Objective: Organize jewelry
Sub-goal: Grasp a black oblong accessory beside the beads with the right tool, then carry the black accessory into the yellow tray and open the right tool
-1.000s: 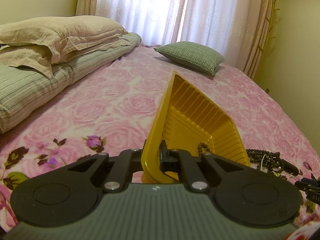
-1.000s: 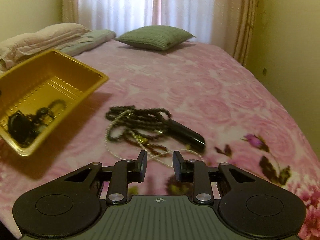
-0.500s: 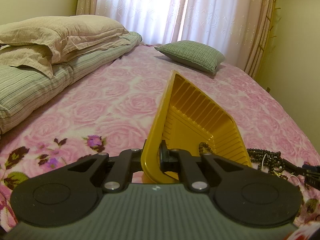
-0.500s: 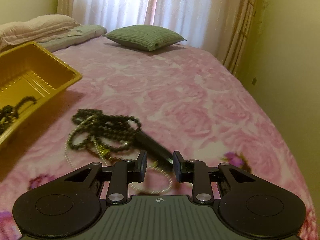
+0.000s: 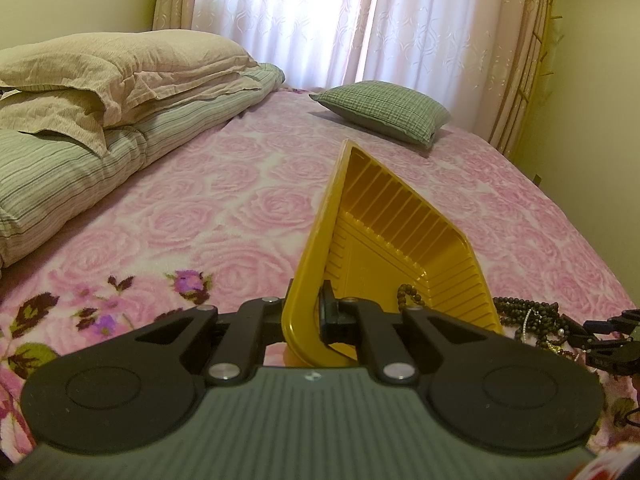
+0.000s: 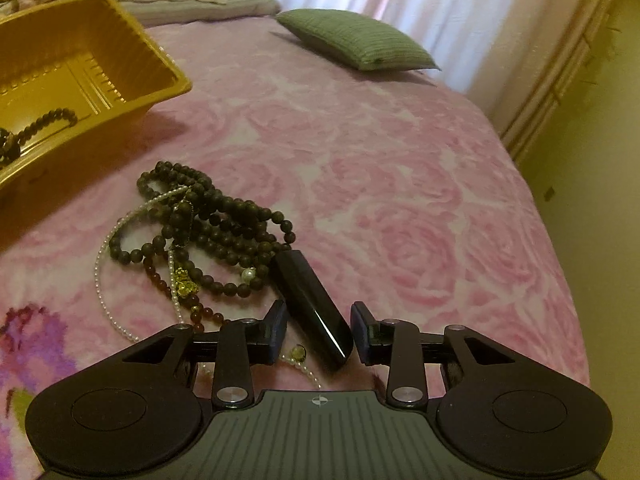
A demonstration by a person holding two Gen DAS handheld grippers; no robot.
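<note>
My left gripper (image 5: 306, 314) is shut on the near rim of a yellow plastic tray (image 5: 400, 236) and holds it tilted above the pink bedspread; the tray also shows in the right wrist view (image 6: 80, 64), with dark beads (image 6: 44, 120) inside. A tangle of dark bead necklaces (image 6: 208, 224) with a thin pearl string (image 6: 108, 248) lies on the bed. A glossy black oblong piece (image 6: 312, 308) lies at its right end. My right gripper (image 6: 319, 332) is open, its jaws on either side of the black piece. The right gripper also shows in the left wrist view (image 5: 608, 340).
The bed has a pink rose bedspread (image 6: 400, 184). A green cushion (image 5: 384, 112) lies at the far end by the curtains (image 5: 360, 20). Stacked pillows (image 5: 100, 92) lie along the left. The bed's right edge drops to a yellow wall (image 6: 600, 200).
My right gripper has moved forward and down over the jewelry pile, and its jaws have opened wider around the black piece. The left gripper and tray have barely moved.
</note>
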